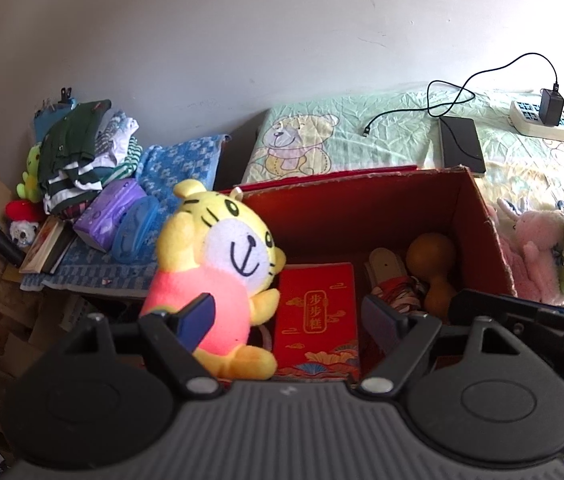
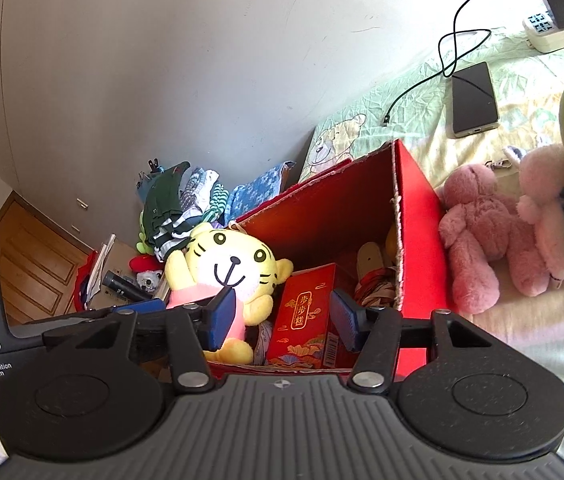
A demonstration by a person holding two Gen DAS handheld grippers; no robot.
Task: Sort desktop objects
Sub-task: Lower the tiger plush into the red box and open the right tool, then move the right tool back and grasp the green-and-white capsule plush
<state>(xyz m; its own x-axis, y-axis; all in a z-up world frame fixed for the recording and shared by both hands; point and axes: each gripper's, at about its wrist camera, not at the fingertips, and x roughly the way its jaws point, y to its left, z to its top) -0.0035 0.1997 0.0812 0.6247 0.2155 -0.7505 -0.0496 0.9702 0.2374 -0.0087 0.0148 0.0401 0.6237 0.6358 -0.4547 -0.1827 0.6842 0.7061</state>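
The red carton (image 1: pixel 478 216) is lying open on the bedspread; the yellow tiger plush (image 1: pixel 221 268) is sitting in its left end, beside the red gift box (image 1: pixel 316 312) and a gourd (image 1: pixel 432 268); the left gripper (image 1: pixel 294 320) is hovering over the carton, jaws apart, gripping nothing; the right gripper (image 2: pixel 284 314) is likewise gaping, empty; the pink plush (image 2: pixel 478 236) is lying just right of the carton.

yellow tiger plush (image 2: pixel 229 268) sits inside the red box (image 2: pixel 416 216).
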